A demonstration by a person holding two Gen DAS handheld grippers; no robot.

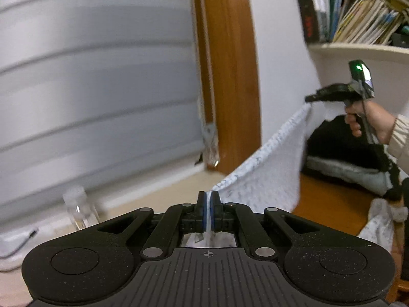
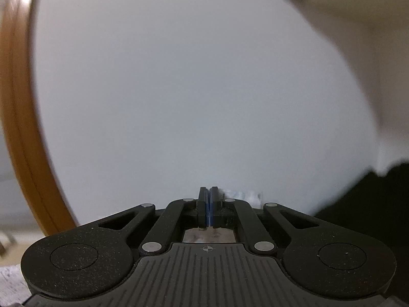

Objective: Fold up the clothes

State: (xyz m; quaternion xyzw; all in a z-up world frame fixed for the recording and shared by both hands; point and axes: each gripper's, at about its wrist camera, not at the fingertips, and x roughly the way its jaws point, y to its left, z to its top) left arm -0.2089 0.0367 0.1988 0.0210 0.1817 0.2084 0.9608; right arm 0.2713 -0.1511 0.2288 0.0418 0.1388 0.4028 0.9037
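Black left gripper (image 1: 209,199) with blue-lined jaws, silver pivot screws, ribbed base; sleeve (image 1: 401,138) seemingly beige.

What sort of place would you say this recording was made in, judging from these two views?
Probably a room in a home, perhaps a study or bedroom. A shelf of books and magazines hangs on a white wall, a wooden frame edges a window blind, and a white garment is held up for folding.

Two tongs (image 1: 209,194), one white garment (image 1: 271,179), one jar (image 1: 80,212).

Soft even indoor light; motion blur throughout; fisheye bending at edges; dark corner vignetting.
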